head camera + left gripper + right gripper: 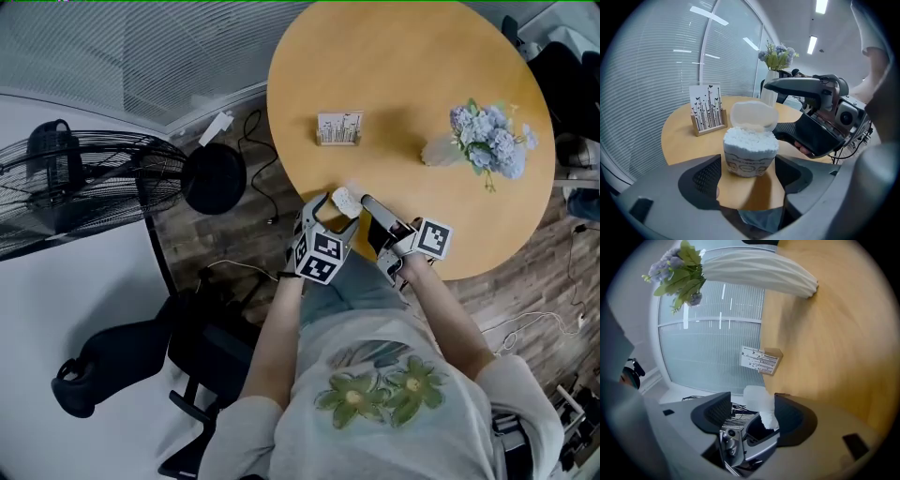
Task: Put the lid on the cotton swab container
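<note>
At the round table's [403, 56] 7 o'clock edge the left gripper [749, 160] pinches the open cotton swab container [750, 152], its raised lid [753, 116] between the right gripper's [752, 411] spread jaws, with a card stand [338, 127] at 12 o'clock and a flower vase [483, 141] at 2 o'clock, both well apart from it.

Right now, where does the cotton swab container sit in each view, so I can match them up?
Head view: cotton swab container just above picture centre, at the near edge of the table.
Left gripper view: container at centre, just below the middle, lid flipped up.
Right gripper view: container low, near centre.
Shared landmark: card stand.
</note>
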